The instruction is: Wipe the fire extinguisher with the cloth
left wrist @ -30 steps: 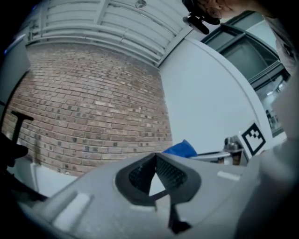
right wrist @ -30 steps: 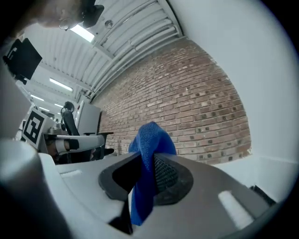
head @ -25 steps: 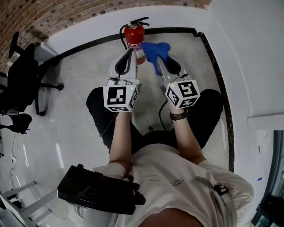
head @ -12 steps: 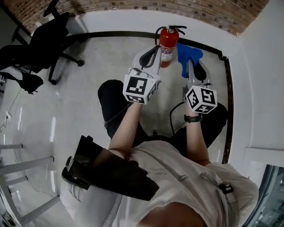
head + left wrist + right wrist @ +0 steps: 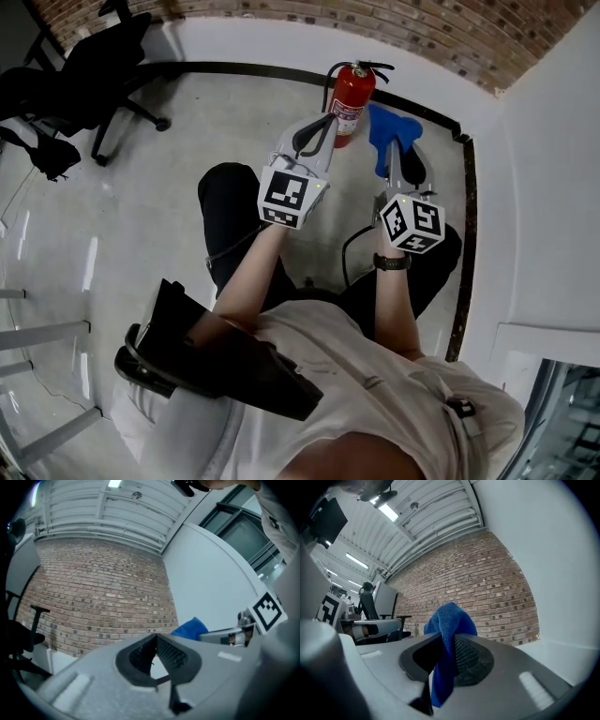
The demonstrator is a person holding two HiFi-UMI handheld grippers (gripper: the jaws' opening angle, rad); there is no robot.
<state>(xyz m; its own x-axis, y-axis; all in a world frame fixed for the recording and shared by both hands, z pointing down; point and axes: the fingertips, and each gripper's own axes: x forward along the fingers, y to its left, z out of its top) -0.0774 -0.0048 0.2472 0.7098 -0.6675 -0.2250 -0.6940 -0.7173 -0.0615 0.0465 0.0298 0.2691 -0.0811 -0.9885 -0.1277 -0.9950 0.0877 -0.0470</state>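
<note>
Glossy floor [image 5: 178, 169], brick wall [image 5: 441, 33]; fire extinguisher [image 5: 352, 98] upright. Right gripper [image 5: 449, 638] clamps cloth [image 5: 450, 618] (left gripper [image 5: 155, 637] closed, empty).

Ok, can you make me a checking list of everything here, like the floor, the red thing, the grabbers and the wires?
Surface: pale, shiny floor.
Job's things: red fire extinguisher upright by the wall; blue cloth just to its right, whether touching cannot be told.
Clutter: black office chair at far left.
Grippers: left gripper shut with nothing in it, pointing near the extinguisher; right gripper shut on the cloth.
Cables: black cable looping by the person's right wrist.
Surroundings: brick wall above a white base; plain white wall on the right.
</note>
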